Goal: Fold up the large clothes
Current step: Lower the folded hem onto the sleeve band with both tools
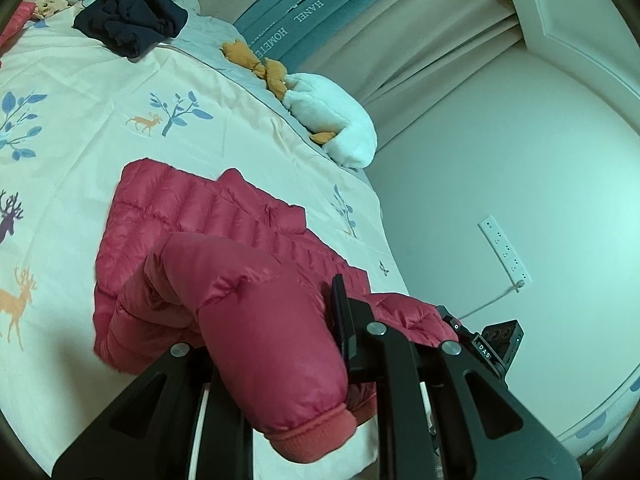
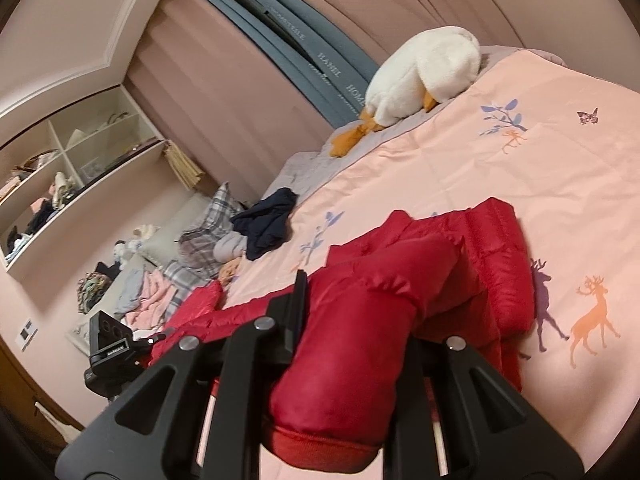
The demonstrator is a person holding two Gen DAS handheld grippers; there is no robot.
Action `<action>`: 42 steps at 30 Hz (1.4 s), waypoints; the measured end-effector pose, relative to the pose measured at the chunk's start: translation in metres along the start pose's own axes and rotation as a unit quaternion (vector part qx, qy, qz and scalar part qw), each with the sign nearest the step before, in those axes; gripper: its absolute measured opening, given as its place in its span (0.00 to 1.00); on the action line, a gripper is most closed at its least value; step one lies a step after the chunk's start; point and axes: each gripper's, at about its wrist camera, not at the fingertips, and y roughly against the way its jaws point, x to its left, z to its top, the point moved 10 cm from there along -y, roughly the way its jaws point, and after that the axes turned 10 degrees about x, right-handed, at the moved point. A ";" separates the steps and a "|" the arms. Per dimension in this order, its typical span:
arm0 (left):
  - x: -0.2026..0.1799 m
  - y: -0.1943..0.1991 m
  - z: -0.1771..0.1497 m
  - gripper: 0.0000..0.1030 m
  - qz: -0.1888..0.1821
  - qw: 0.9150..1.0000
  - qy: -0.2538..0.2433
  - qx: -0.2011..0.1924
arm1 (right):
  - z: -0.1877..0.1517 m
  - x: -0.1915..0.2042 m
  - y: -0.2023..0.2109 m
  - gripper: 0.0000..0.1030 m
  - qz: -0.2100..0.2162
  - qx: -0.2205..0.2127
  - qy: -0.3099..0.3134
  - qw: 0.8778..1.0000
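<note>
Left wrist view shows the left tool (image 1: 280, 344) closed on 1 sleeve (image 1: 256, 312) of a red puffer jacket (image 1: 192, 216), the ribbed cuff (image 1: 316, 436) hanging back toward the camera between the black fingers. Right wrist view shows the same on the other side: the right tool (image 2: 360, 344) clamps the second sleeve (image 2: 360, 320), its cuff (image 2: 320, 440) likewise drooping toward the lens. The jacket's quilted body lies spread on the bed (image 1: 80, 120), on the deer-print cover, near the bed's edge closest to the tools and well apart from the white plush goose (image 1: 332, 124) at the far side and the dark crumpled garment (image 1: 132, 20) beyond it. Judging by its look, the jacket is light, soft and springy: the padding puffs back after pressing, and the smooth shell is probably slippery, so a hold on bare fabric may creep. The ribbed cuffs and the stitched seams between the quilted channels seem the surest places to take hold, since they are thinner and less slick. With both sleeves up, the step in hand appears to be laying them across the body; the fold will likely need pressing flat to stay put.
</note>
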 end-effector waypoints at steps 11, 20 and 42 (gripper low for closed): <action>0.026 -0.036 0.027 0.16 0.064 0.998 0.003 0.009 | 0.018 -0.023 -0.031 0.16 -0.039 0.005 -0.008 0.999; 0.049 -0.057 0.028 0.16 0.084 0.996 0.025 0.026 | 0.013 -0.044 -0.051 0.16 -0.068 0.019 -0.025 0.997; 0.049 -0.064 0.041 0.16 0.139 0.990 -0.011 0.015 | 0.022 -0.043 -0.059 0.16 -0.079 0.010 -0.021 0.997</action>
